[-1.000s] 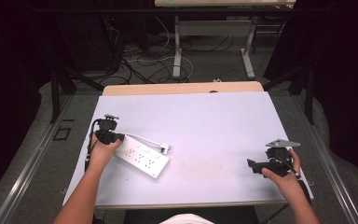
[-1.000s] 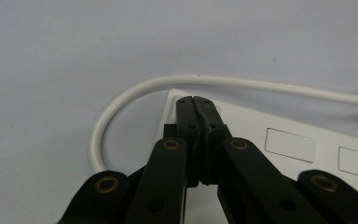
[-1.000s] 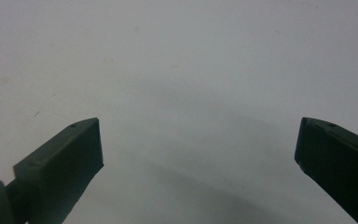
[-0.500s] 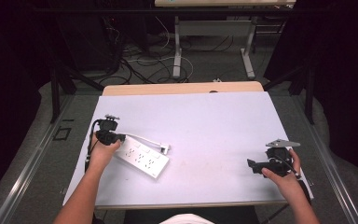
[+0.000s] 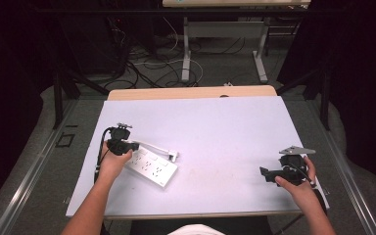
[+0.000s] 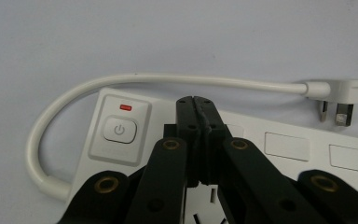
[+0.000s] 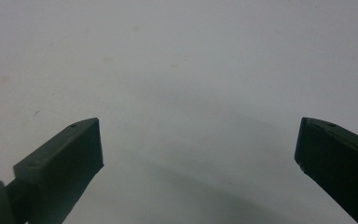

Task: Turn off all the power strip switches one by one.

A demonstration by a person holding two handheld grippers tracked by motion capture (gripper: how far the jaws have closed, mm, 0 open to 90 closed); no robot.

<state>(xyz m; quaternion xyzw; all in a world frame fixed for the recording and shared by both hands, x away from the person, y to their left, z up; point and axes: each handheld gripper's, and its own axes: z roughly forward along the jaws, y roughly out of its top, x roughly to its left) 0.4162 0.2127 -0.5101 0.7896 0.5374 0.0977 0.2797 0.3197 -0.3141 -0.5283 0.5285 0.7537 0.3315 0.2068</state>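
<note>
Lying on the left near part of the table (image 5: 215, 122), the white power strip (image 5: 152, 166) is showing its red light (image 6: 126, 107) lit beside the power button (image 6: 119, 130). You are holding your left gripper (image 6: 196, 100) over it, jaws pressed together and empty, its short cable (image 6: 168, 79) curving to the plug (image 6: 340, 91). Your right gripper (image 7: 198, 149) is resting well apart at the right near edge, jaws gaping wide with nothing between.

A pale bench (image 5: 225, 122) is sitting in the middle of a dim room, its wooden far edge (image 5: 191, 92) showing beyond the pale top. Beyond the bench, tangled cables (image 5: 147, 66) are lying on the grey floor (image 5: 39, 147) beside white table legs (image 5: 187, 49). Dark curtains (image 5: 362, 73) are hanging to the bench's right.
</note>
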